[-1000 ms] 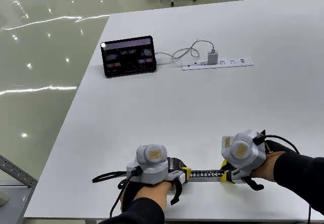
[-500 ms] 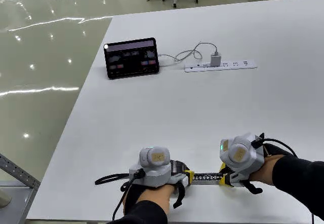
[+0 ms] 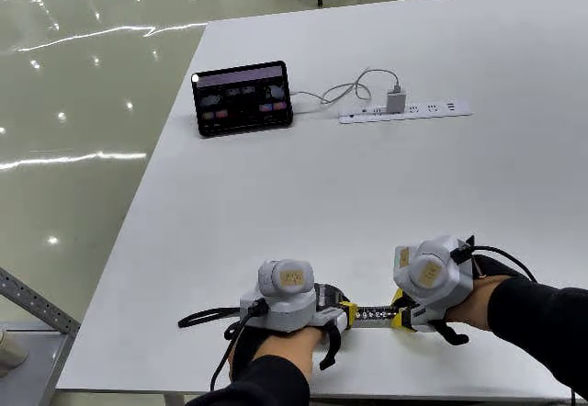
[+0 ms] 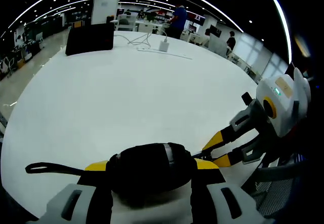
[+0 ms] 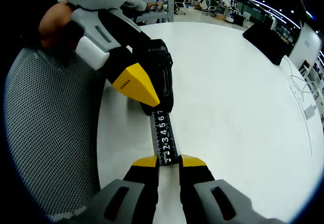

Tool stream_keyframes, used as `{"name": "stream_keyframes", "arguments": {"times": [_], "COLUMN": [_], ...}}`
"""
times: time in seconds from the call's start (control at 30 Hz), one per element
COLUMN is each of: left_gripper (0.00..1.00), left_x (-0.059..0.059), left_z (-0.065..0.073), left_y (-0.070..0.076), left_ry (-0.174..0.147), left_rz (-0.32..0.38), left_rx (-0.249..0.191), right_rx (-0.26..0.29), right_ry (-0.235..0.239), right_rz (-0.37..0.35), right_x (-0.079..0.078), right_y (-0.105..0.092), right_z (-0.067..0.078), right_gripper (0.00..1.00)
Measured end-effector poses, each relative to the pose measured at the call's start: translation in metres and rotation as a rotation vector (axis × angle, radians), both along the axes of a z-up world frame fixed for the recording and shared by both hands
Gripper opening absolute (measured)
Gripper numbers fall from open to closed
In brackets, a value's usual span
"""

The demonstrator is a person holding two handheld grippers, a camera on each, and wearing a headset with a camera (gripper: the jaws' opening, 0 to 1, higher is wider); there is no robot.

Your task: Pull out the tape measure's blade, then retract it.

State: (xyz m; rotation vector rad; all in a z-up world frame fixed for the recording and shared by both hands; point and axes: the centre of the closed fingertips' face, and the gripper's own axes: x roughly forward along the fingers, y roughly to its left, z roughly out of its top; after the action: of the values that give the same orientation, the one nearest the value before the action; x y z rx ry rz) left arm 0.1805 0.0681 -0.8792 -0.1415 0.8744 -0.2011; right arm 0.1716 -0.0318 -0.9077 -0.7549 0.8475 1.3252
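Note:
The black tape measure [image 4: 152, 173] lies near the table's front edge, and my left gripper [image 4: 152, 165] is shut around its case. In the head view the case [image 3: 326, 298] sits just right of the left gripper [image 3: 342, 312]. A short length of black blade [image 5: 162, 130] with white numbers runs from the case [image 5: 159, 77] to my right gripper [image 5: 164, 160], whose yellow-tipped jaws are shut on the blade's end. In the head view the blade [image 3: 372, 314] spans the small gap between the left gripper and the right gripper [image 3: 401, 318].
A dark tablet [image 3: 243, 98] stands at the back left of the white table [image 3: 367, 195]. A white power strip [image 3: 409, 110] with a charger [image 3: 396, 101] and cable lies behind. A black strap [image 3: 202, 316] trails left from the case, close to the front edge.
The right gripper has moved left toward the case, and the exposed blade is shorter. The left gripper has kept its hold; the head camera has shifted a little.

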Motion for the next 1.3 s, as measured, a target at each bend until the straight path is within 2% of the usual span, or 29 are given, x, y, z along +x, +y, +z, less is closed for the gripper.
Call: {"name": "stream_keyframes", "arguments": {"times": [0.6,0.7,0.73,0.8,0.97,1.07,1.17,1.3], "left_gripper": [0.58,0.58,0.58,0.58,0.6,0.6,0.6,0.6], "left_x": [0.0,0.001,0.001,0.001,0.001,0.001,0.001,0.001], "left_z": [0.001,0.0,0.0,0.0,0.001,0.001,0.001,0.001], "left_y": [0.0,0.0,0.0,0.0,0.001,0.0,0.0,0.0], "left_ry": [-0.008,-0.01,-0.011,-0.013,-0.018,-0.019,-0.019,-0.023], "left_rz": [0.0,-0.003,-0.003,-0.002,-0.001,0.002,-0.002,-0.007], "left_rx": [0.002,0.005,0.006,0.006,0.002,0.002,0.004,0.005], "right_rx": [0.024,0.03,0.017,0.031,0.056,0.05,0.05,0.072], "right_ry": [0.007,-0.008,-0.023,-0.026,-0.026,-0.015,-0.004,-0.001], "right_rz": [0.002,0.021,0.027,0.03,0.034,0.04,0.032,0.008], "right_x": [0.0,-0.002,-0.001,-0.001,-0.004,-0.008,-0.007,-0.003], "right_y": [0.009,0.006,0.001,0.0,-0.001,-0.001,-0.001,0.0], "right_z": [0.002,0.002,0.0,0.0,0.0,0.0,-0.001,0.0], "right_gripper": [0.12,0.13,0.13,0.13,0.1,0.0,0.0,0.2]}}
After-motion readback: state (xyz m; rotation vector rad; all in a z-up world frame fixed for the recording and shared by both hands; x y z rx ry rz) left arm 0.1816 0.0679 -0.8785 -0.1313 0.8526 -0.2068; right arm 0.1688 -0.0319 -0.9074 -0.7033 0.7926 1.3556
